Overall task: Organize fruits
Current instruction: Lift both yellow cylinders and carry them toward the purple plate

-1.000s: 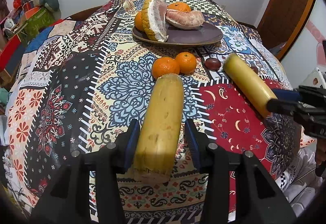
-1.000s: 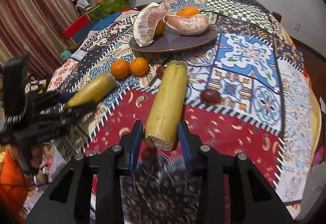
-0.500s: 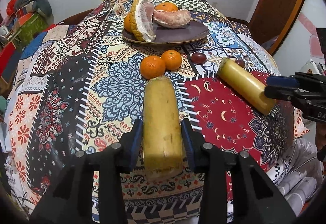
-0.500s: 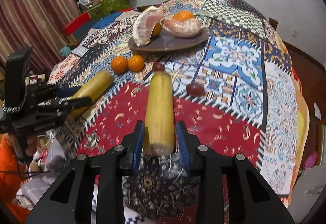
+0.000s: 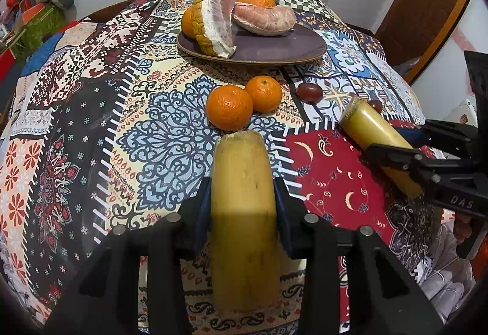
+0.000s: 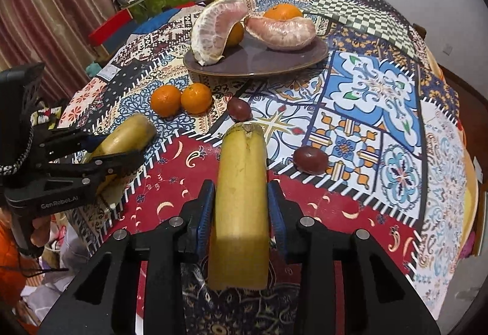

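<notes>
Both hands have carried their banana halves slightly nearer the fruit. The left gripper (image 5: 242, 197), its jaws just having closed tighter, clamps one banana half (image 5: 244, 213) just short of two mandarins (image 5: 229, 107). The right gripper (image 6: 241, 210), its jaws having just eased slightly apart, still pinches the other banana half (image 6: 241, 197) above the patchwork tablecloth (image 6: 381, 91), pointing toward the purple plate (image 6: 274, 60) of pomelo segments (image 6: 280, 30).

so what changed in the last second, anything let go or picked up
The left gripper closed tighter on its banana piece. Both grippers drifted slightly over the table; the right gripper stays clamped on its banana piece. Plate, tangerines and dates unmoved.
</notes>
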Demonstrator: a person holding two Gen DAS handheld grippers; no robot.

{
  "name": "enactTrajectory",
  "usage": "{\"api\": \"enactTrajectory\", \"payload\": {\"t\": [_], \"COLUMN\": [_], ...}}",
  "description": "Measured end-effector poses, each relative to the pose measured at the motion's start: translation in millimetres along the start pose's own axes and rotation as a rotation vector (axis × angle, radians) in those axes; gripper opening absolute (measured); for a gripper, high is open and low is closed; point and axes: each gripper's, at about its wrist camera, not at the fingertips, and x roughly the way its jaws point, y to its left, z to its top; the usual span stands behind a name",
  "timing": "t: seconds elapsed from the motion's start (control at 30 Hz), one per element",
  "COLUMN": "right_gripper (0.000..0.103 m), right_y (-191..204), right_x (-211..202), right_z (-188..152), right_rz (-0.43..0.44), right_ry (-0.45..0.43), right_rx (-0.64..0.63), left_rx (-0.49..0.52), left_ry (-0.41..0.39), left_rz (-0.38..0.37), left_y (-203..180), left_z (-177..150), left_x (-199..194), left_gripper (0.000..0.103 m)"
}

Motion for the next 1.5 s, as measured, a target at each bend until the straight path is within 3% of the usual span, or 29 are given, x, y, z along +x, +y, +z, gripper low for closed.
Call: {"api": "enactTrajectory", "payload": {"t": [0.43,0.93,1.5], "right_gripper": [0.031,0.031,0.031], "right_y": [1.1,11.1,7.4], "right_x": [1.8,-47.9,-77.8], "right_z": [-0.1,15.4,44.8], "right_rz": [0.004,-0.024,-0.02], "right_ry": [-0.02,-0.182,-0.315], "right_rx": [-0.004,-0.037,-0.016], "left_rx": [0.002,0.021,0.047], "left_ry": [-0.034,-0.175,-0.288], "left_rz": [0.029,0.031,0.021], "left_y": [-3.0,-13.5,-28.6], "left_z": [-5.0,12.4,42.1], "left_x": [-14.6,-63.6,-88.1], "left_gripper": [0.038,0.037,0.037]}}
